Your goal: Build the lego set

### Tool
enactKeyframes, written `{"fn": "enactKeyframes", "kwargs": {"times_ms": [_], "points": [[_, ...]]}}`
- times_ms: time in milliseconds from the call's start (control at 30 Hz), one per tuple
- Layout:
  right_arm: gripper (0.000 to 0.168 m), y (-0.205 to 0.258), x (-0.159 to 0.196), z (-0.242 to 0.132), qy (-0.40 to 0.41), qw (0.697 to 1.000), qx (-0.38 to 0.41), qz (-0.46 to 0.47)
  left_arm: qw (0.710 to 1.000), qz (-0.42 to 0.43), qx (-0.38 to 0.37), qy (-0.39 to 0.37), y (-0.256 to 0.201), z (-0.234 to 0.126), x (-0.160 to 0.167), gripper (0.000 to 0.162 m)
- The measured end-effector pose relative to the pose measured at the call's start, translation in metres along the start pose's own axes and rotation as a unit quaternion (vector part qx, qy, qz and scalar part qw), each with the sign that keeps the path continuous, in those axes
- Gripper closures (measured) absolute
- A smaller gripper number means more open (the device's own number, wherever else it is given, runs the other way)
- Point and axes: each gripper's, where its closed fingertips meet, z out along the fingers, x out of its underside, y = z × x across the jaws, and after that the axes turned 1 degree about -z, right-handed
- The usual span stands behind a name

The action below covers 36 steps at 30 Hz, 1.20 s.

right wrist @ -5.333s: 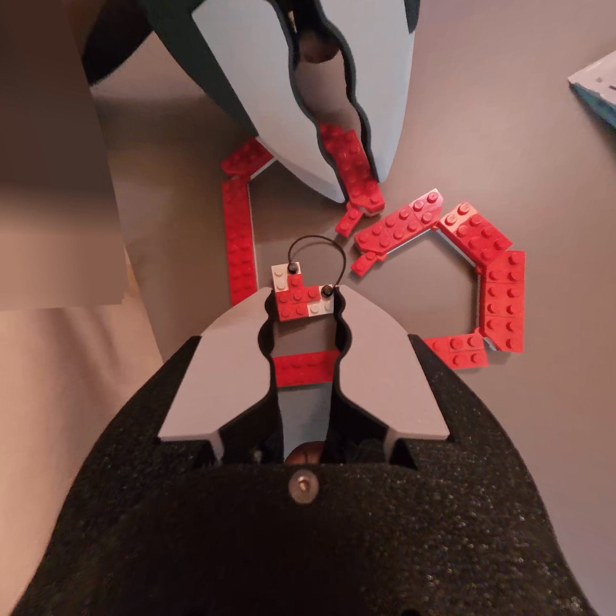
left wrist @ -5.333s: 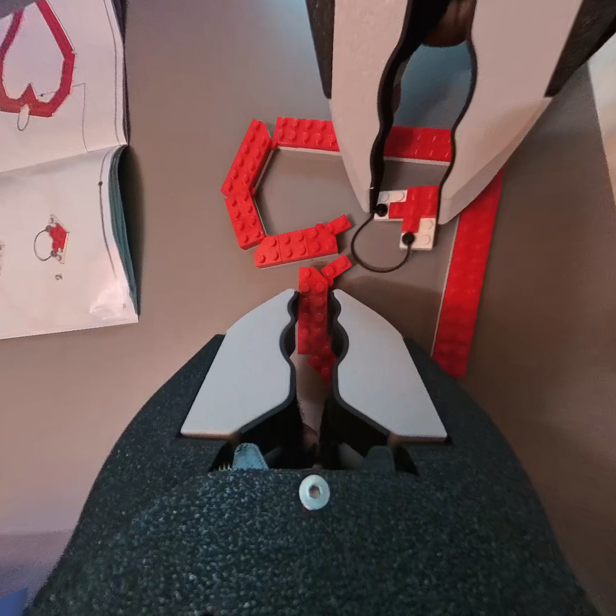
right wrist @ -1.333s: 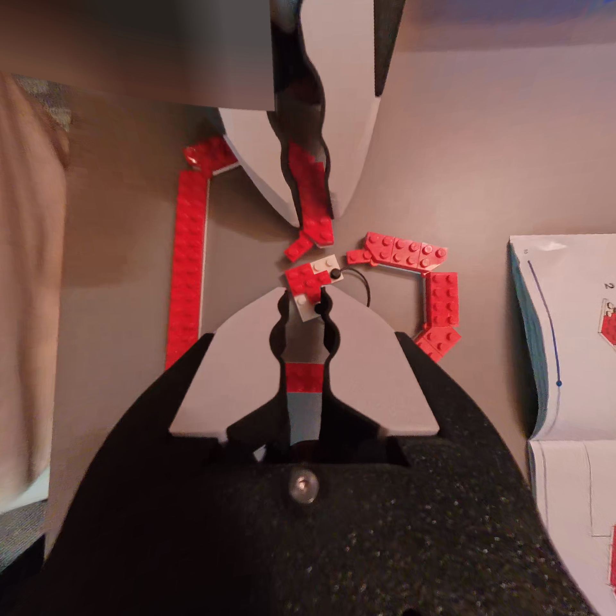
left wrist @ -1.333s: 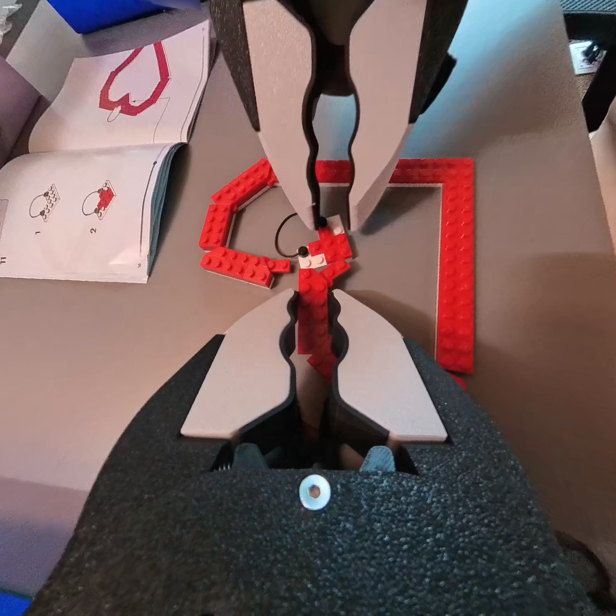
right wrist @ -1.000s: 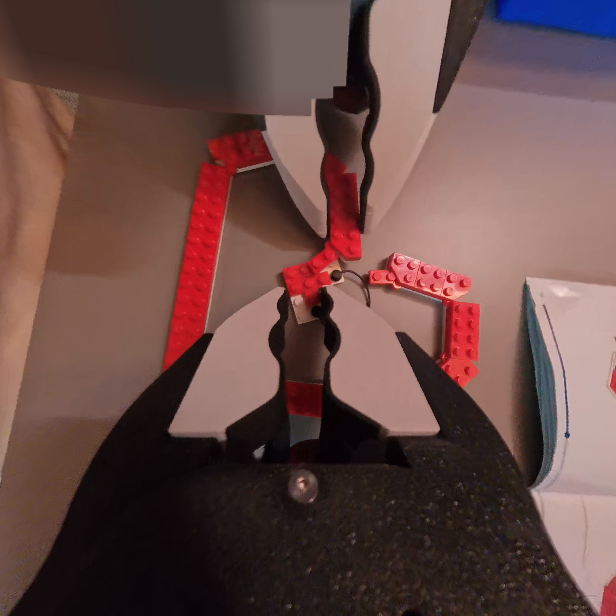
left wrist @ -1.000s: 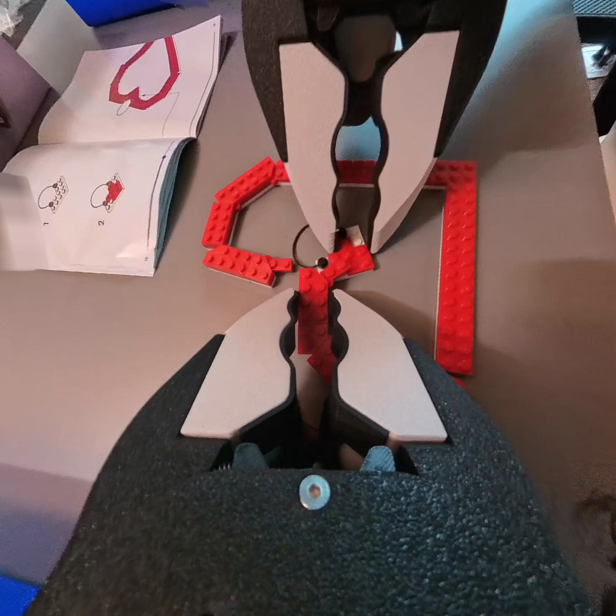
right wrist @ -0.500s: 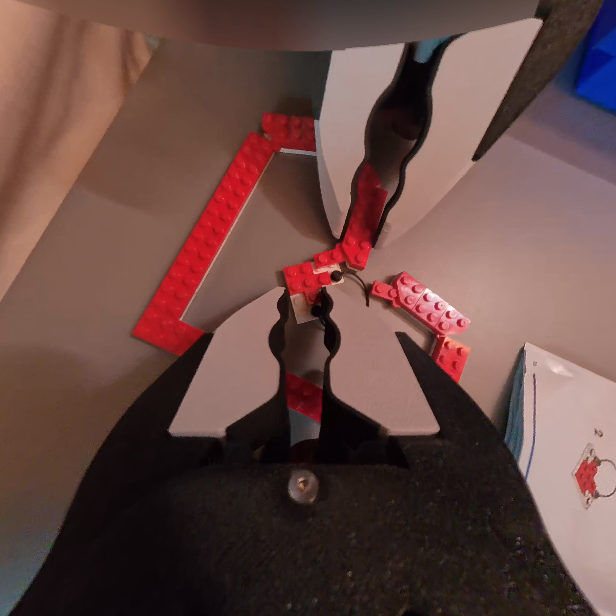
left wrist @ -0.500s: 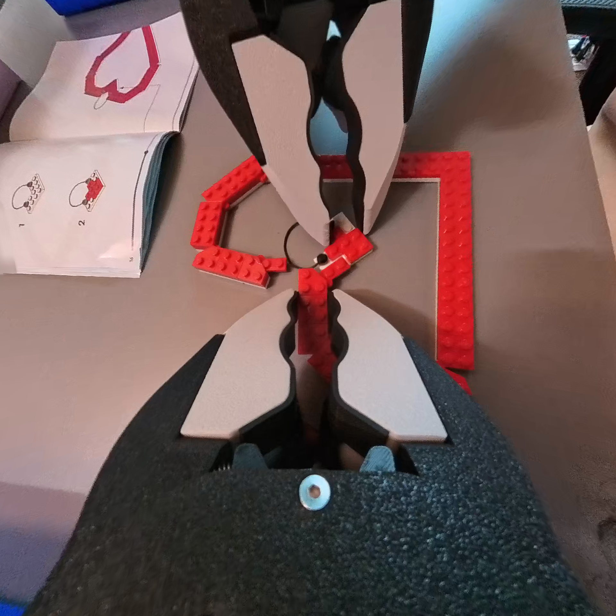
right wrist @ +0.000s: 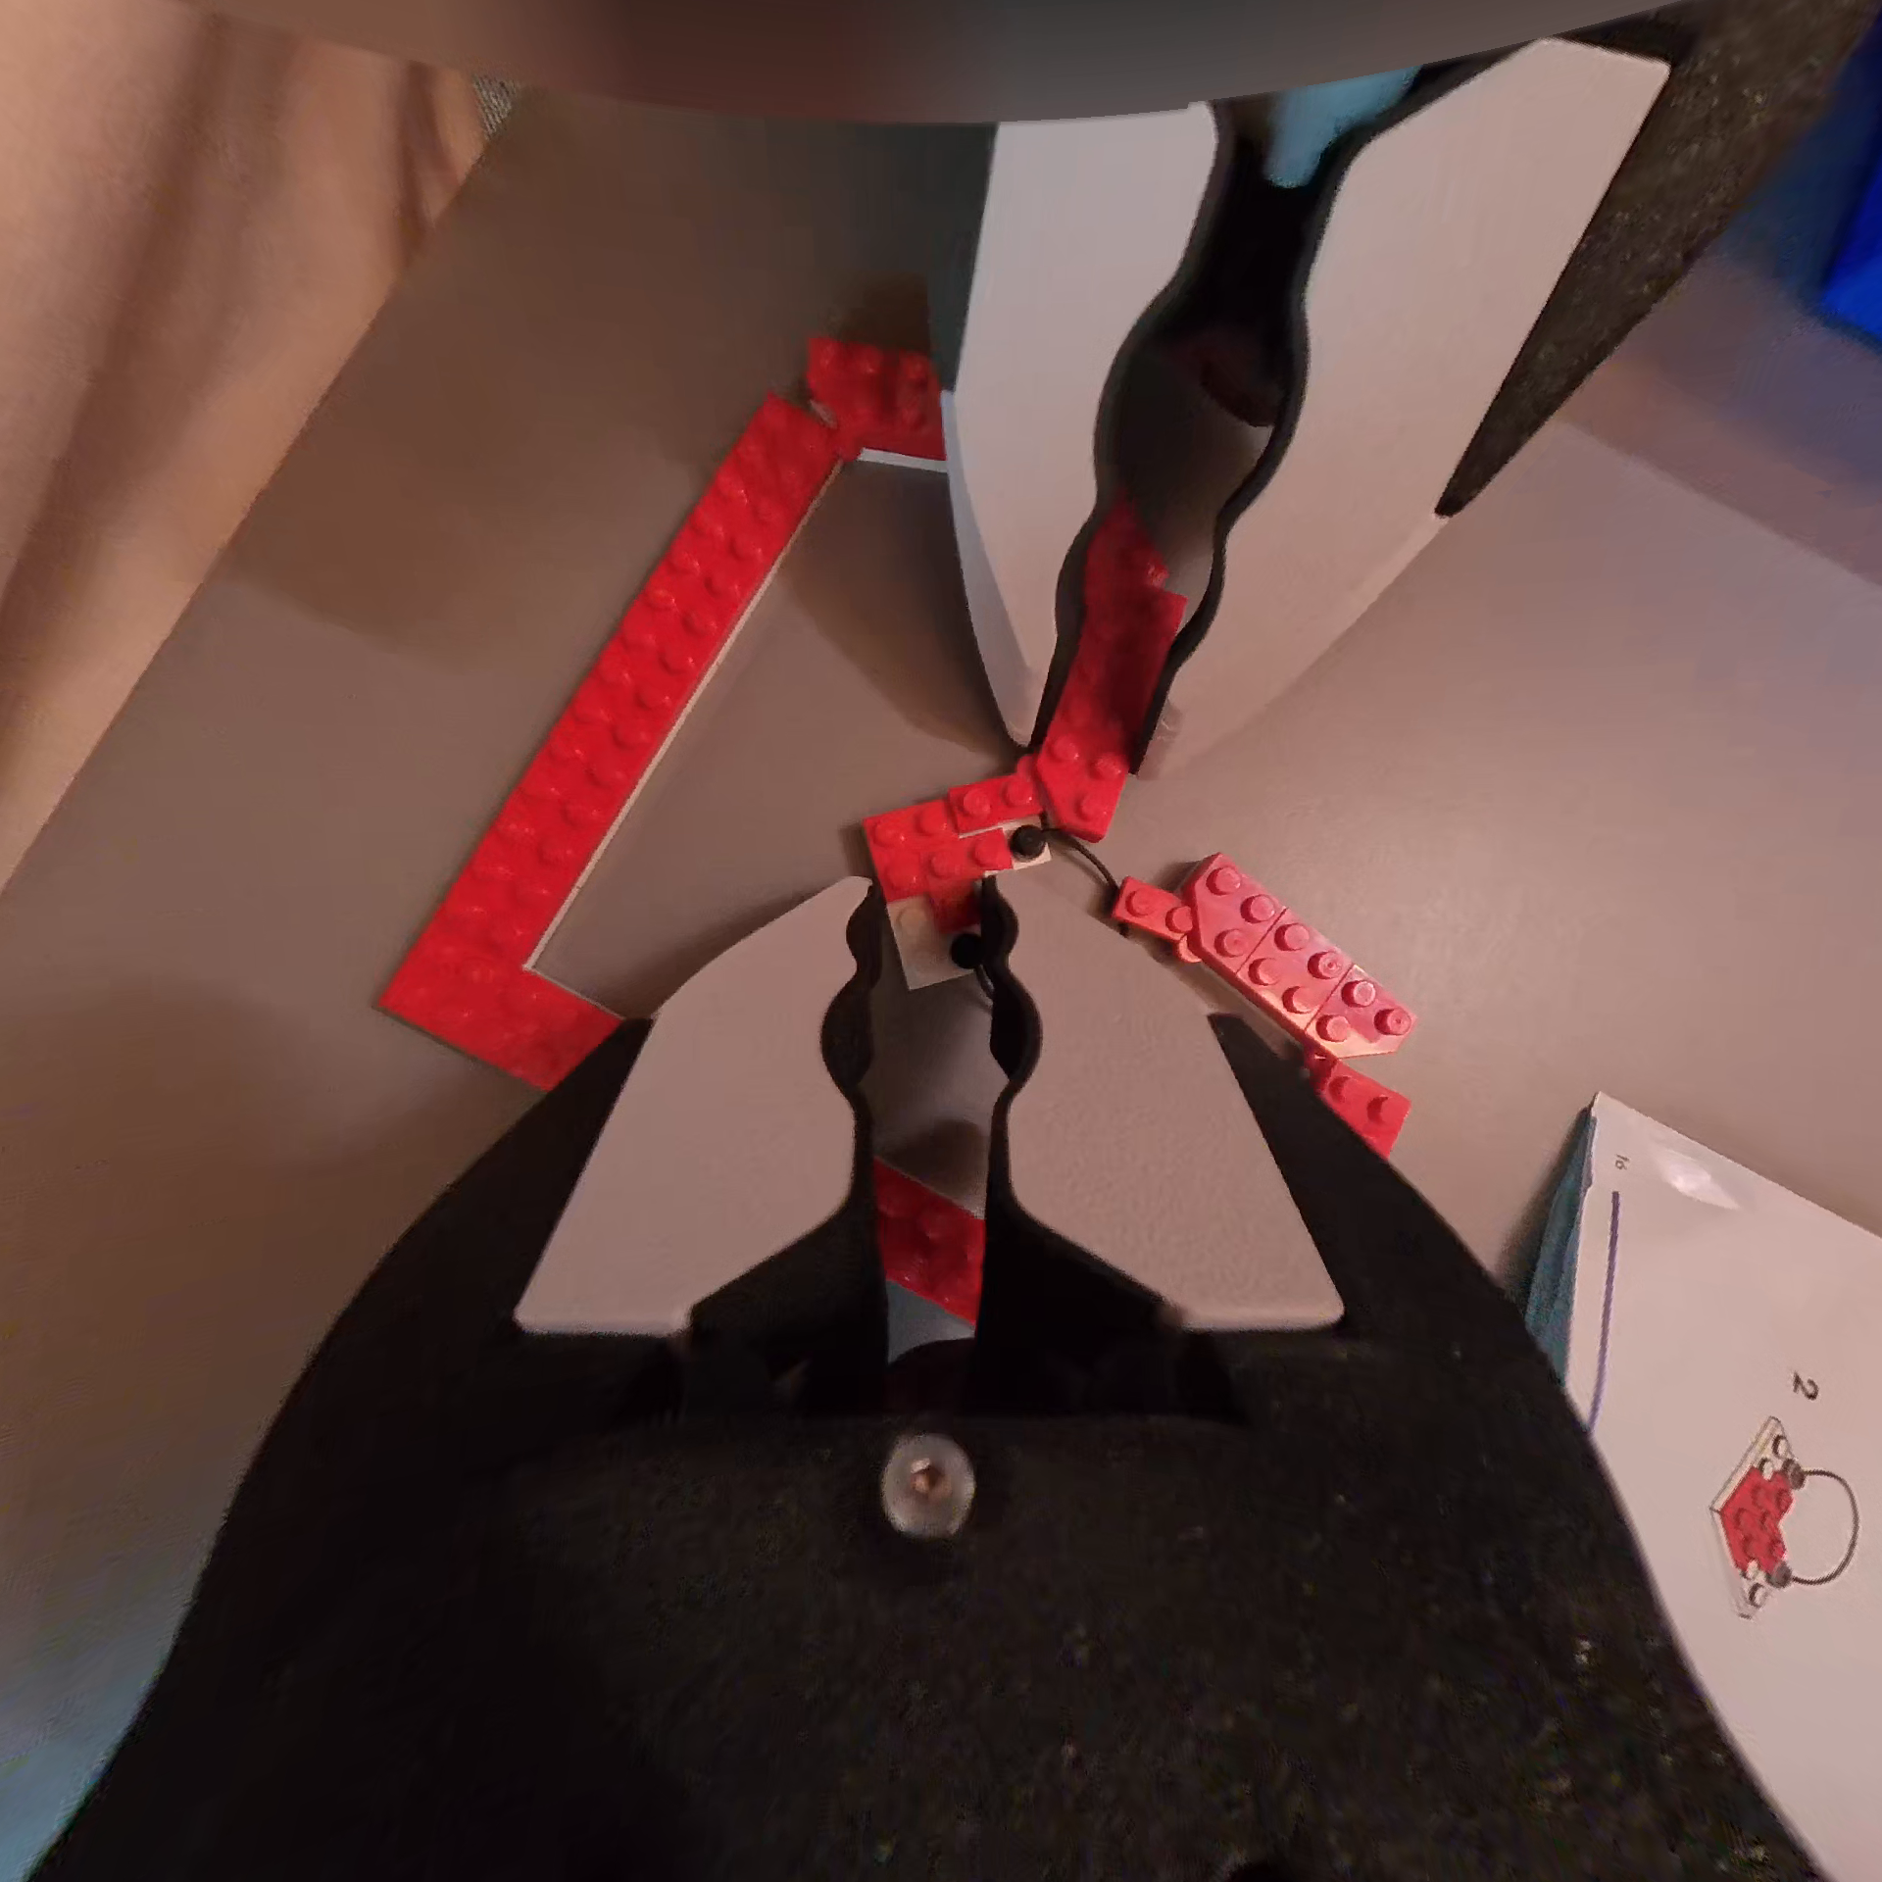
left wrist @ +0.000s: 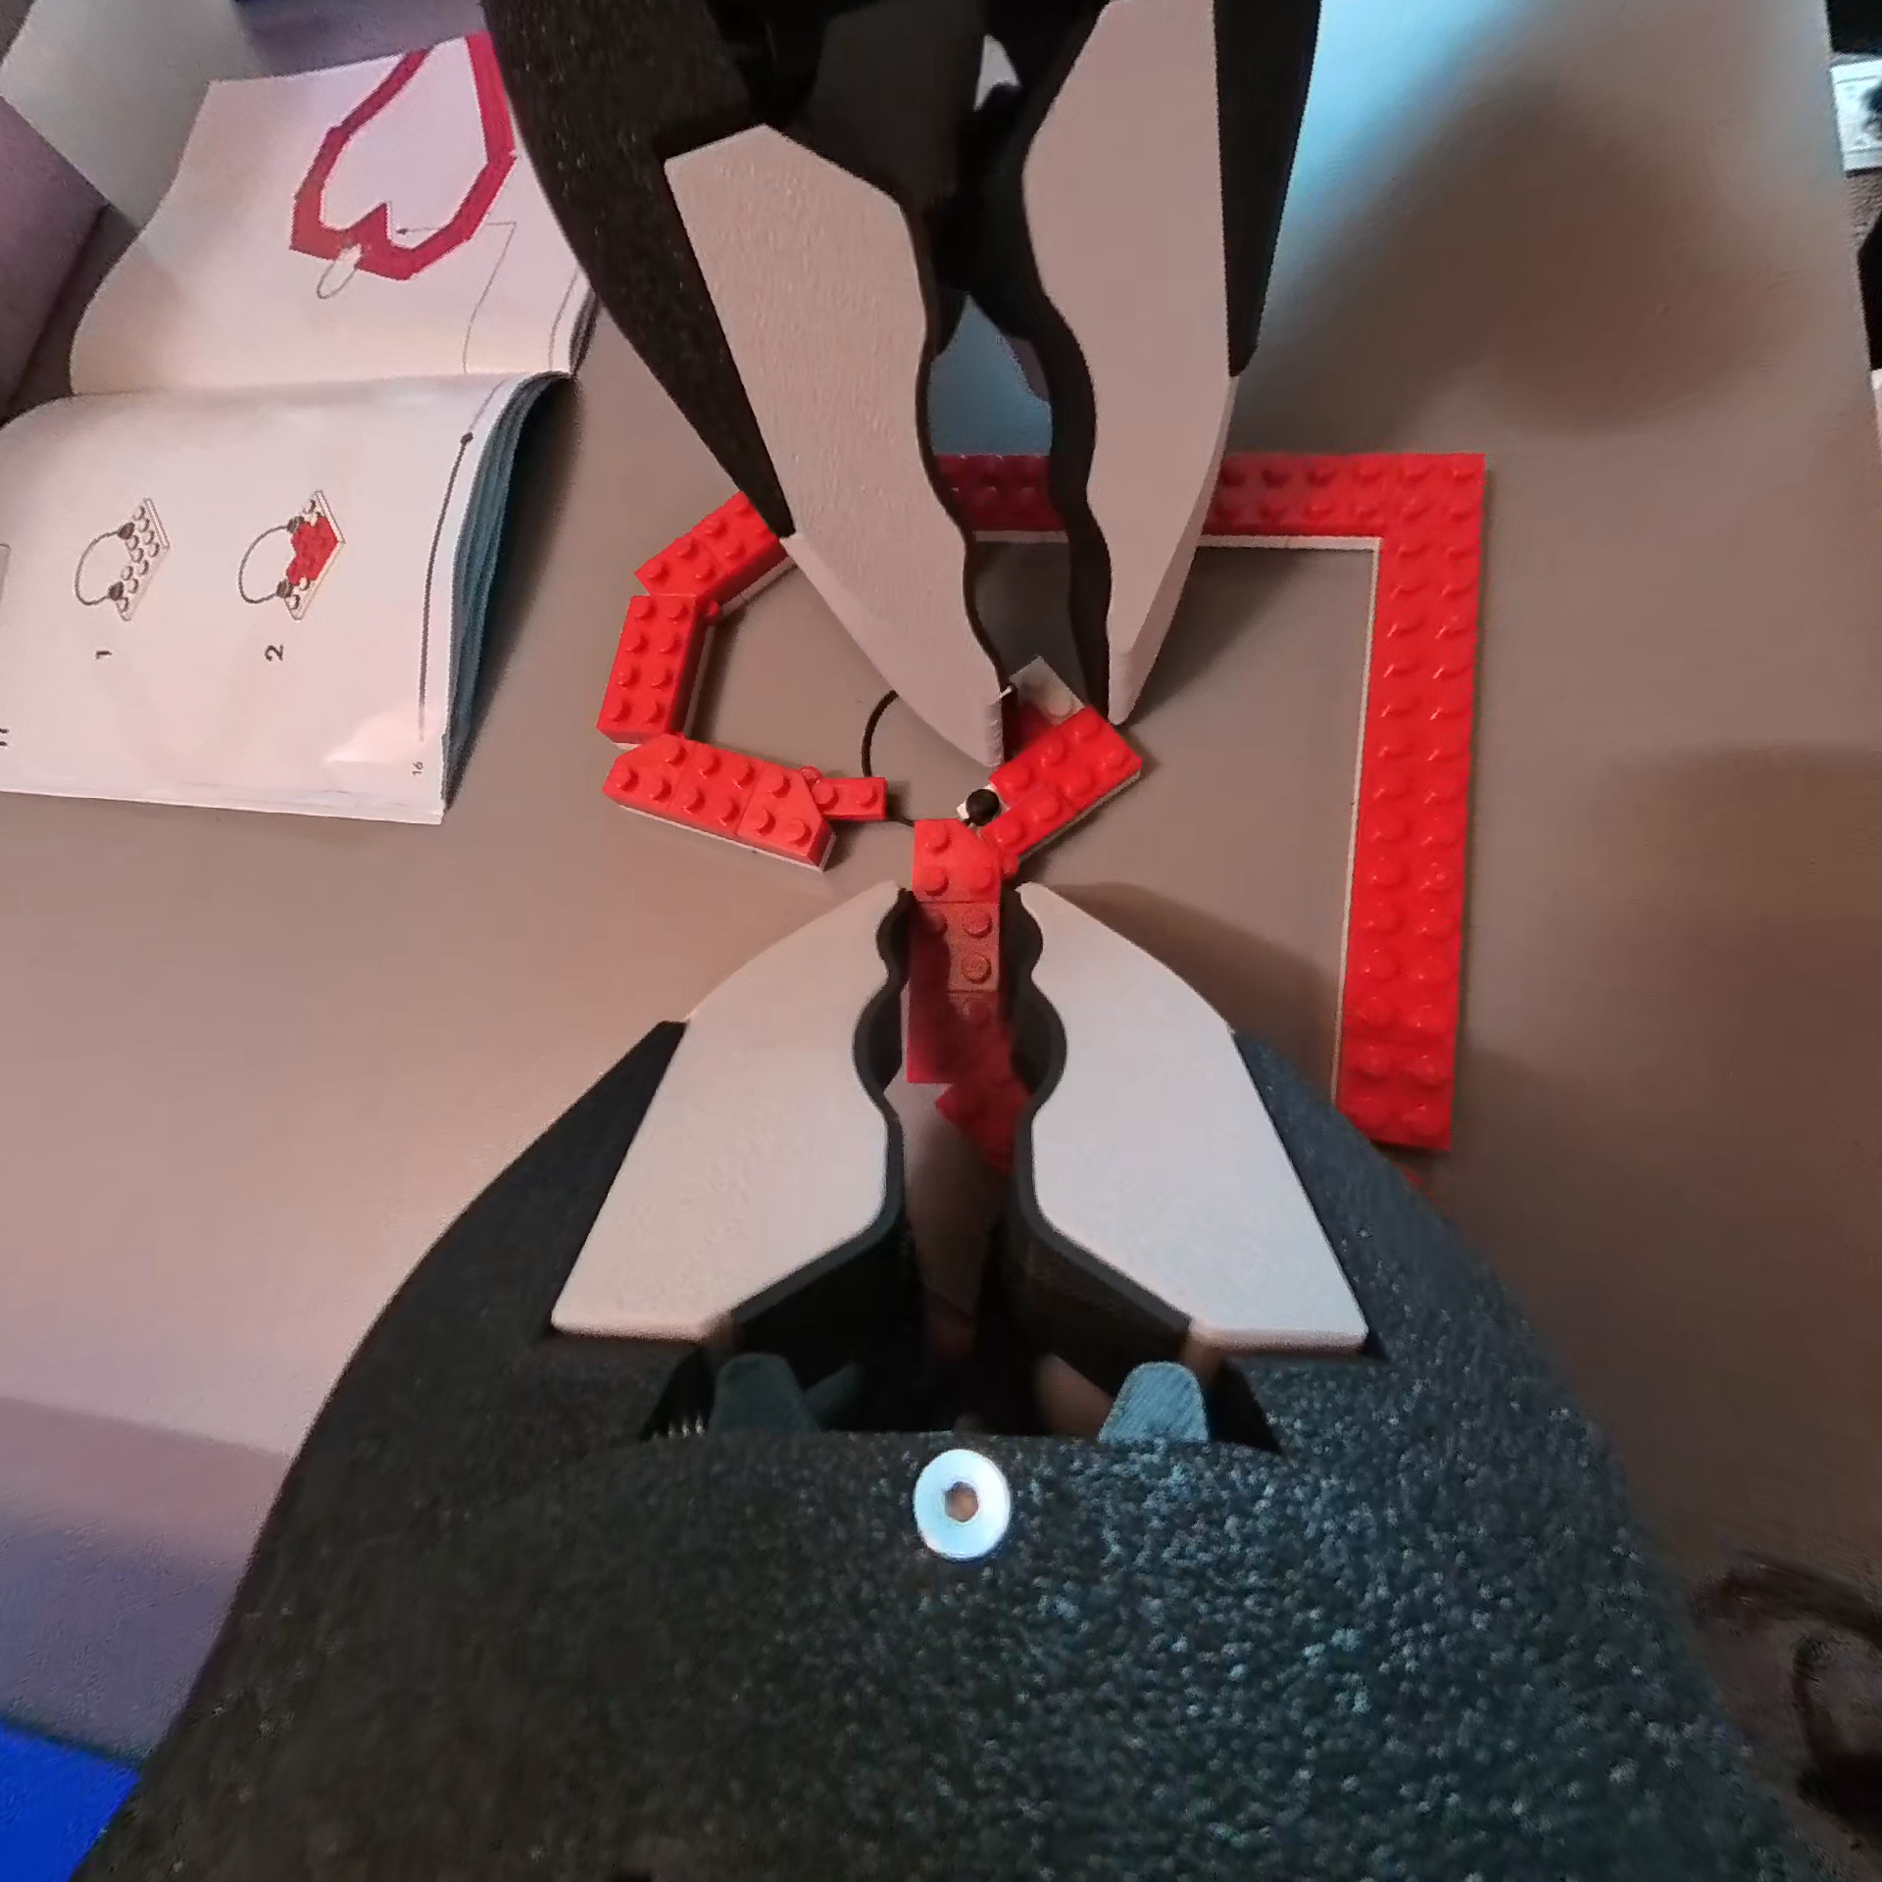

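Two hand-held grippers met over the grey worktop [left wrist: 255, 1018]: left hand-held gripper [left wrist: 957, 896] clamped on a red plate strip [left wrist: 962, 957], right hand-held gripper [right wrist: 922, 896] pinching one small red-and-white plate assembly [right wrist: 932, 866] with a black cord loop [left wrist: 876, 728]. One red L-shaped frame [left wrist: 1416, 774] and one open instruction booklet [left wrist: 234, 570] lay flat.

I'm working over a plain grey-brown desk [left wrist: 255, 1018] with a matte top. Cool bluish light falls on its far side [left wrist: 1426, 255], and soft shadows lie across the middle. A blue object [right wrist: 1859, 255] sits at the far edge, out of focus.
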Motion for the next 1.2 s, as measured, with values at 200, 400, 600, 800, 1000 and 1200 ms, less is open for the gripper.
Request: {"fn": "enactKeyframes", "kwargs": {"times_ms": [200, 400, 600, 800, 1000, 1200], "points": [[0.15, 0.0, -0.001, 0.0, -0.012, 1.0, 0.009, 0.004, 1.0, -0.003, -0.012, -0.001, 0.001, 0.0, 0.001, 0.146], [0.147, -0.003, 0.0, -0.002, -0.013, 1.0, 0.019, 0.002, 1.0, 0.0, -0.02, -0.01, 0.001, 0.001, 0.001, 0.145], [0.168, -0.014, -0.021, -0.013, -0.068, 0.994, 0.034, 0.084, 1.0, 0.002, -0.018, -0.009, 0.002, 0.001, 0.001, 0.145], [0.168, -0.016, -0.013, 0.004, 0.01, 0.992, 0.043, 0.115, 1.0, 0.001, -0.012, -0.009, 0.002, 0.001, 0.002, 0.146], [0.168, -0.014, -0.021, 0.002, 0.027, 0.994, 0.036, 0.101, 1.0, -0.004, -0.008, -0.011, 0.002, 0.001, 0.002, 0.145], [0.168, -0.012, -0.016, 0.005, 0.058, 0.991, 0.023, 0.119, 1.0, -0.005, -0.007, -0.012, 0.002, 0.001, 0.002, 0.146]]}}
